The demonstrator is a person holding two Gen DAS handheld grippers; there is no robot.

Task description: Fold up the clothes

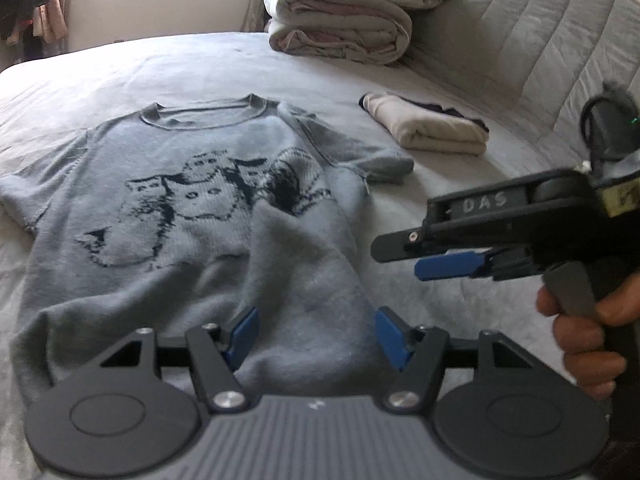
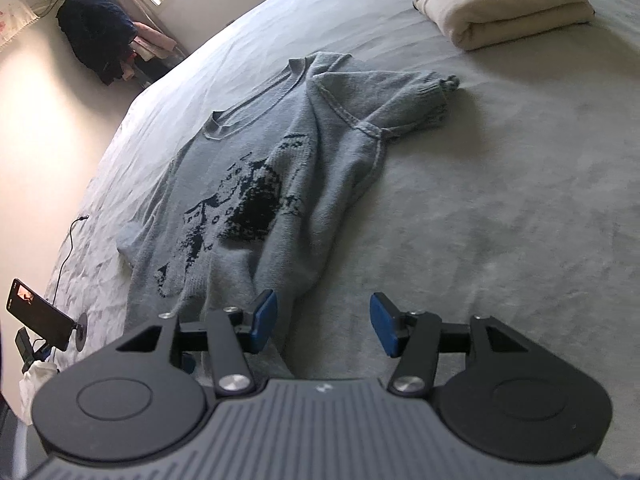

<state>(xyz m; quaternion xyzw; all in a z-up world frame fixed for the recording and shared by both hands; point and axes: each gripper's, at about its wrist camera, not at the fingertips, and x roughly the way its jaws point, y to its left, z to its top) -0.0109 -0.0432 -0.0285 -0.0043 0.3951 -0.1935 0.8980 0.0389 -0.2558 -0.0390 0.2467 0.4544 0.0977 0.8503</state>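
Observation:
A grey-blue knitted sweater [image 1: 192, 184] with a dark cat print lies face up on the bed, collar at the far side. Its right side is folded in over the front, with that sleeve [image 1: 384, 164] sticking out to the right. My left gripper [image 1: 316, 316] hovers open over the sweater's lower part, nothing between its blue pads. A hand [image 1: 580, 332] holds my right gripper [image 1: 398, 259] just right of the sweater. In the right wrist view the right gripper [image 2: 322, 300] is open at the sweater's [image 2: 256, 184] lower right edge, its left pad over the fabric, its right pad over the bedsheet.
A folded cream garment [image 1: 432, 128] [image 2: 508, 8] on a dark one lies at the far right of the bed. Folded blankets [image 1: 340, 28] are stacked against the padded headboard [image 1: 540, 40]. A phone on a stand [image 2: 40, 312] sits at the bed's left edge.

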